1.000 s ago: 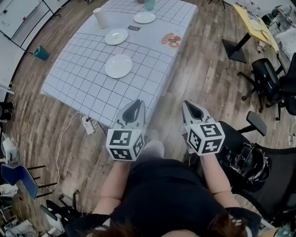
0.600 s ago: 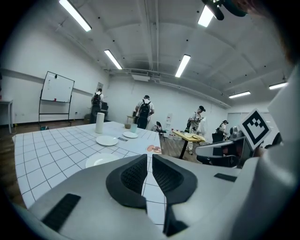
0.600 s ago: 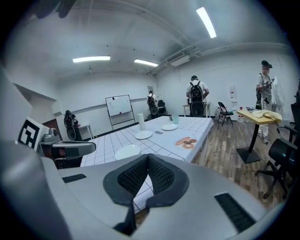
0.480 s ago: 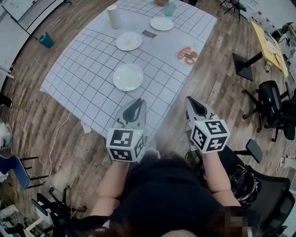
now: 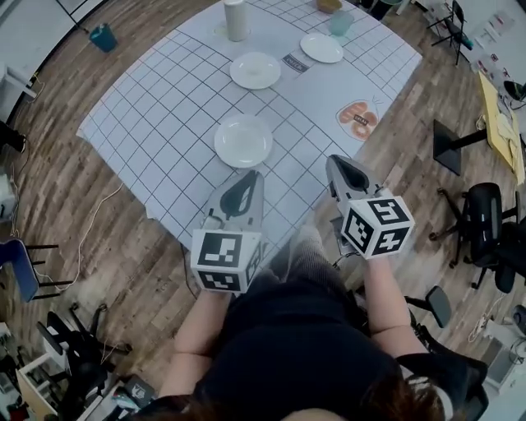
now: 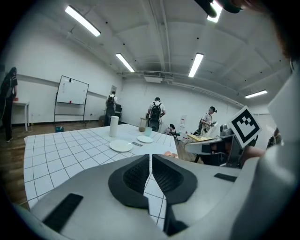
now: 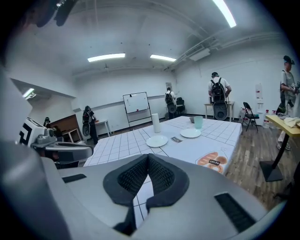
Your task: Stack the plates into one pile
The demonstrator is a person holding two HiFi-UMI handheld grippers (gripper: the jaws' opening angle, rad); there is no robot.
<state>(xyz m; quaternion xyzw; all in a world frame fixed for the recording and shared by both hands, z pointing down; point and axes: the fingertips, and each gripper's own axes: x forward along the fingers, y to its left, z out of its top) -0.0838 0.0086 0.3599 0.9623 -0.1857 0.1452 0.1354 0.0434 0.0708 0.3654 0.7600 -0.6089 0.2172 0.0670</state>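
Note:
Three white plates lie apart on the grid-patterned table [image 5: 156,123]: a near plate [image 5: 243,140], a middle plate [image 5: 255,70] and a far plate [image 5: 321,47]. My left gripper [image 5: 244,178] hovers over the table's near edge, just short of the near plate, shut and empty. To its right, my right gripper [image 5: 338,163] is over the table's near right corner, also shut and empty. The left gripper view shows the middle plate [image 6: 121,146] and far plate [image 6: 145,139] beyond the left gripper [image 6: 150,157]. The right gripper view shows the same middle plate [image 7: 156,140] and far plate [image 7: 190,133] past the right gripper [image 7: 148,156].
A white cylinder [image 5: 236,18], a teal cup [image 5: 340,23], a small card [image 5: 294,62] and a doughnut picture [image 5: 359,119] are on the table. Office chairs [image 5: 486,222] and a black table base [image 5: 459,141] stand at right. A teal bin [image 5: 103,37] sits on the floor. People stand at the far end.
The table has come closer and lower in the head view. Both grippers now reach over its near edge; they stay shut and empty.

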